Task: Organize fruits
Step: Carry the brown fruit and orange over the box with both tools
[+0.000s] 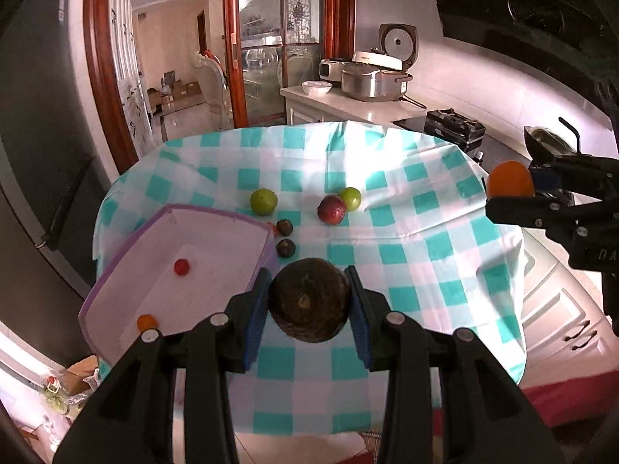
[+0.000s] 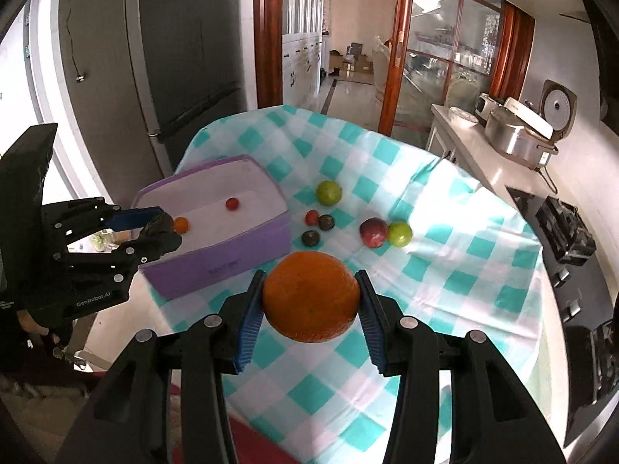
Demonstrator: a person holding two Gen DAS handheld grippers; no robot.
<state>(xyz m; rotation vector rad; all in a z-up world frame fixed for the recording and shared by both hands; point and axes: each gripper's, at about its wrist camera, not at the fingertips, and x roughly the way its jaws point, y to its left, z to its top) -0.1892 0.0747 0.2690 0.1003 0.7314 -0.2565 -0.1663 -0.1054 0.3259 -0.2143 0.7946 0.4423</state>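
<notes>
The left claw [image 1: 309, 301] is clamped on a dark brown fruit [image 1: 308, 297]; the right claw [image 2: 311, 297] is clamped on an orange [image 2: 311, 296], both raised above the checked worktop [image 2: 445, 270]. Beyond lie the purple box [image 2: 216, 263] and loose fruits.

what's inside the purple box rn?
Two small fruits lie in the purple box: a red one and an orange one. In the right wrist view, the left tongs cover the box's near-left corner.
</notes>
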